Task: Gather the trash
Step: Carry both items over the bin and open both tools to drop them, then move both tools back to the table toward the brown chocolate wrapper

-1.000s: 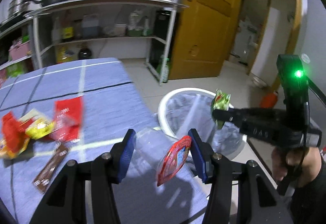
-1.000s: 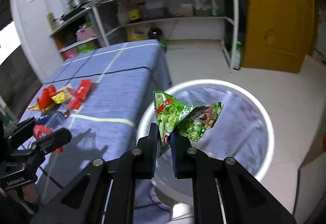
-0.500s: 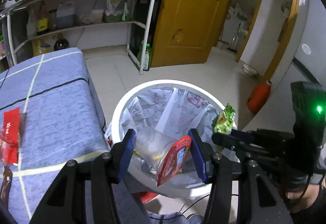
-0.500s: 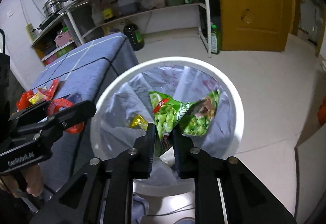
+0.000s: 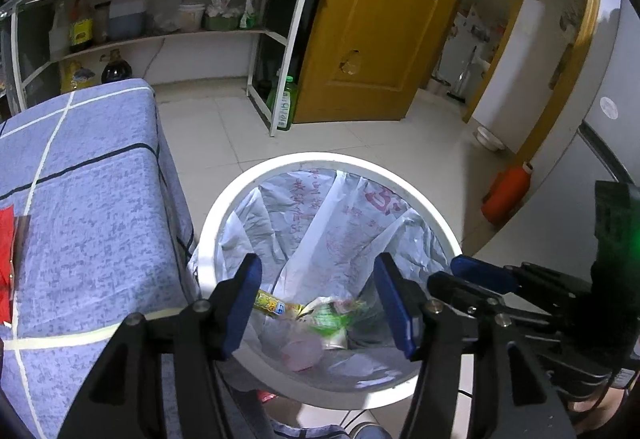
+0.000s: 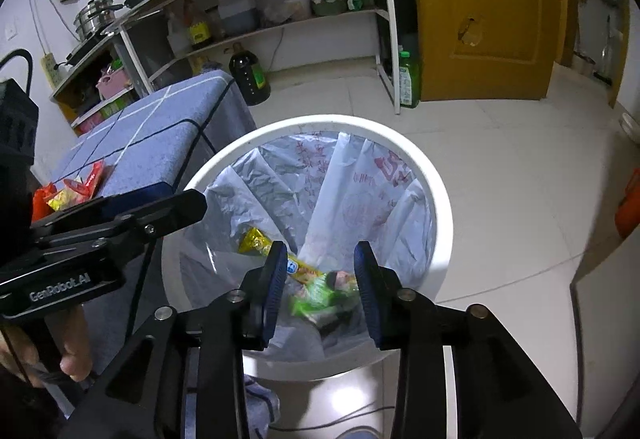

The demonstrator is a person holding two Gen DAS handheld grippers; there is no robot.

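Both grippers, left [image 5: 318, 299] and right [image 6: 320, 285], just spread, fingers empty over bin [image 5: 420, 199]; wrapper [image 6: 320, 295] dropped below fingers for disposal.

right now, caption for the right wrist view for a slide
Right gripper, jaws just opened, over the lined bin with the green wrapper dropped inside.

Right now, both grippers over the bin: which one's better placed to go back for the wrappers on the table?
Left, probably. The left gripper, open and empty over the bin, is on the table side. The right gripper, jaws just opened and empty, would have to cross it to reach the red and yellow wrappers.
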